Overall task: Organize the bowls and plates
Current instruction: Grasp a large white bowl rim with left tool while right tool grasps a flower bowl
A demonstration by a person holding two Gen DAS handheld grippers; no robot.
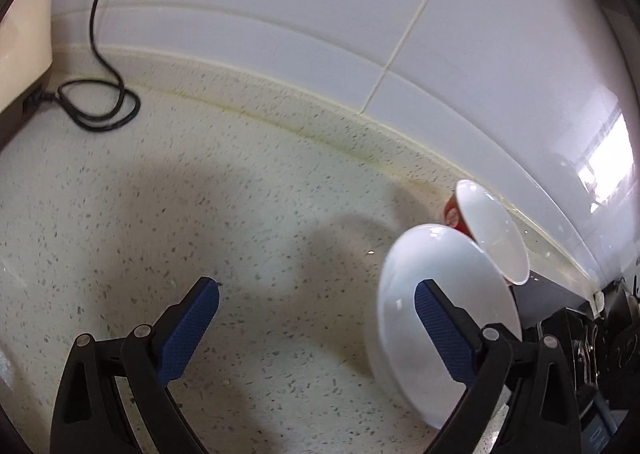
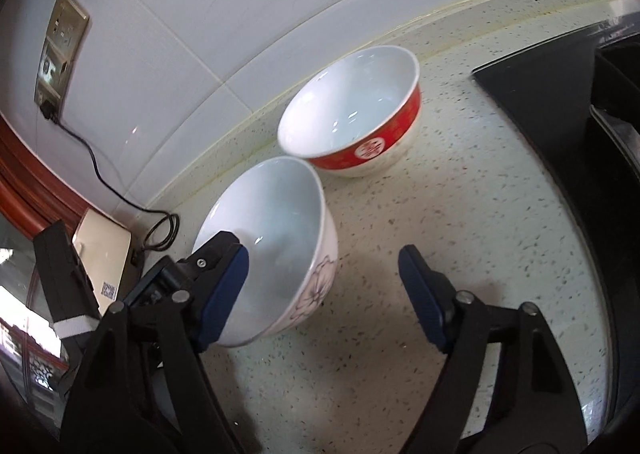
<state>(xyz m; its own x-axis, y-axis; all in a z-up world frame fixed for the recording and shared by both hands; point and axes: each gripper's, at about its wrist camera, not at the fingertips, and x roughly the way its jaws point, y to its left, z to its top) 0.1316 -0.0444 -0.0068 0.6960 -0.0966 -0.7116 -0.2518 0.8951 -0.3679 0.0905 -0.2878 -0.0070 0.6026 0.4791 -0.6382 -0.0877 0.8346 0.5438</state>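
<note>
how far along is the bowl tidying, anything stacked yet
Nothing looks stacked yet: the flower-patterned bowl and the red-banded bowl sit side by side on the counter, rims close. In hand: the right gripper straddles the flower-patterned bowl's wall, one pad inside, not clamped. The left gripper is open and empty. Left: gripping, then nesting the bowls.

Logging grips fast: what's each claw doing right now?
Left claw: open, holding nothing.
Right claw: open around the flowered bowl's wall, not gripping it.
</note>
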